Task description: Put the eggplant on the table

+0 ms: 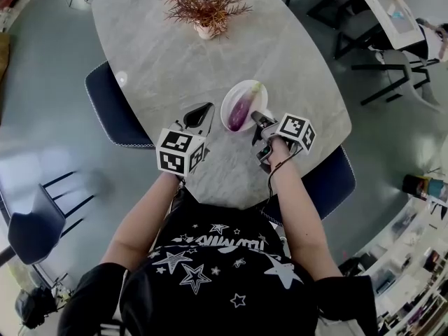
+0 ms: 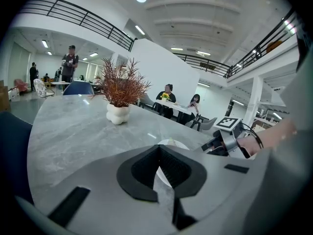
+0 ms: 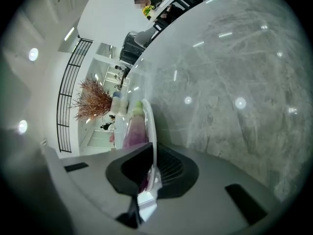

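A purple eggplant (image 1: 240, 110) with a green cap lies on a white plate (image 1: 229, 98) near the front edge of the grey marble table (image 1: 154, 54). My right gripper (image 1: 260, 120) is shut on the plate's near rim. In the right gripper view the rim (image 3: 152, 126) runs between the jaws, with the eggplant (image 3: 134, 129) just beyond and my right gripper (image 3: 149, 176) rolled sideways. My left gripper (image 1: 198, 113) hovers just left of the plate, shut and holding nothing. In the left gripper view, beyond my left gripper (image 2: 159, 173), the plate's (image 2: 172, 142) edge peeks out.
A potted reddish dried plant (image 1: 206, 5) stands at the table's far end. Dark blue chairs sit at the left side (image 1: 105, 107) and the front right (image 1: 329, 180) of the table. People sit at tables far in the background.
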Tool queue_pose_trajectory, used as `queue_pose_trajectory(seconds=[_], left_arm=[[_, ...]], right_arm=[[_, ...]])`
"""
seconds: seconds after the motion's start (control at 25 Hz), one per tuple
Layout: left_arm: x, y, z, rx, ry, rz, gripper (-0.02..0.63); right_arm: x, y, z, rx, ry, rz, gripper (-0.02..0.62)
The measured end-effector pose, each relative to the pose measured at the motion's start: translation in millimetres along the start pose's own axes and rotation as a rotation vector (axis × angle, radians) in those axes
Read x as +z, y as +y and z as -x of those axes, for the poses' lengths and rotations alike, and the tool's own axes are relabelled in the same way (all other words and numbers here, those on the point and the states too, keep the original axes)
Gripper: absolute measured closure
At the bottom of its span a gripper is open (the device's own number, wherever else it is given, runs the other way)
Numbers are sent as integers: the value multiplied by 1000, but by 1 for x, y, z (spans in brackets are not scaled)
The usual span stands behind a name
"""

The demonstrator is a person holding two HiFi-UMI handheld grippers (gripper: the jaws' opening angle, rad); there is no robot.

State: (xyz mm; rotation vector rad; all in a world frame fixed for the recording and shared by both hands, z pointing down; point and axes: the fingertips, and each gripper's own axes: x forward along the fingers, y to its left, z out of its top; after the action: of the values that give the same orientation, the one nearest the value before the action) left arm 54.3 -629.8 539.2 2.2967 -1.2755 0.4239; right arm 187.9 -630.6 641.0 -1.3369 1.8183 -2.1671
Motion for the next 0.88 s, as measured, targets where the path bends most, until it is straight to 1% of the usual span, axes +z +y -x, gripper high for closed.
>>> queue_pose_trajectory(seconds=[0.16, 0.32, 0.52, 0.68, 0.88], left_arm=[[-3, 2, 1, 1, 1, 8, 598], [-3, 3, 2, 2, -2, 16, 598], [-3, 6, 4, 6, -4, 23, 598], [-3, 8, 9, 9, -8, 27, 598], [-4, 7, 9, 8, -8, 28, 598]], right_arm=[[-4, -2, -4, -23, 5, 6, 574], [-2, -3, -4, -50, -11, 25, 574], [-5, -4, -6, -74, 20, 55, 574], [-7, -3, -6, -88, 25, 66, 574], [-7, -4, -5, -142, 26, 103, 572]])
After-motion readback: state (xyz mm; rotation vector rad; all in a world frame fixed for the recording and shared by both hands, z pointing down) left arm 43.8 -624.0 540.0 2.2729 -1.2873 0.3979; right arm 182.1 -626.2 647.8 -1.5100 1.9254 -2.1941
